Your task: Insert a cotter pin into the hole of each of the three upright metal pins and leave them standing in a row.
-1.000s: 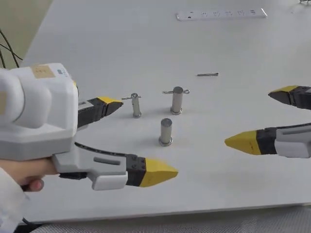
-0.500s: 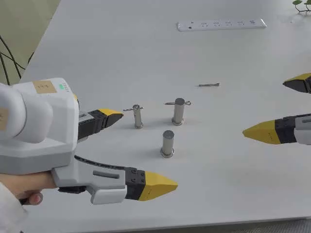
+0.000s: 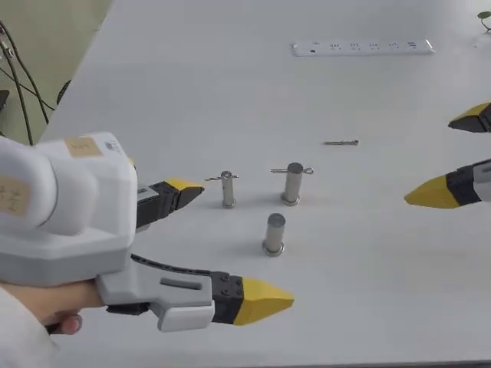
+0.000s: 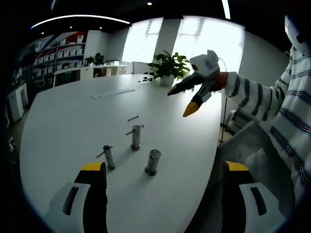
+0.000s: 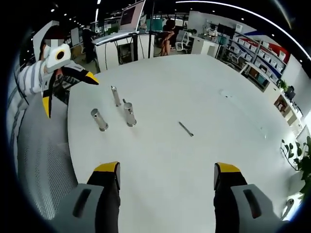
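Three upright metal pins stand mid-table. The thin left pin (image 3: 228,189) and the middle pin (image 3: 292,183) each carry a cotter pin through the top. The front pin (image 3: 274,234) has a bare top. A loose cotter pin (image 3: 341,142) lies flat behind them to the right. My left gripper (image 3: 242,242) is open just left of the group, holding nothing. My right gripper (image 3: 431,161) hovers open and unloaded at the right edge. The left gripper view shows the pins (image 4: 136,137) ahead of my left gripper (image 4: 164,170). The right gripper view has the loose cotter pin (image 5: 185,128) beyond my right gripper (image 5: 167,170).
A white power strip (image 3: 362,47) lies at the far side of the white table (image 3: 192,92). The table's near edge runs just below the left gripper. Cables hang off the far left corner. In the left gripper view, a person's striped sleeve (image 4: 272,104) is on the right.
The head camera has shifted. Relative to the pins, my right gripper has drawn off to the right and farther back. The left gripper and the pins have stayed put.
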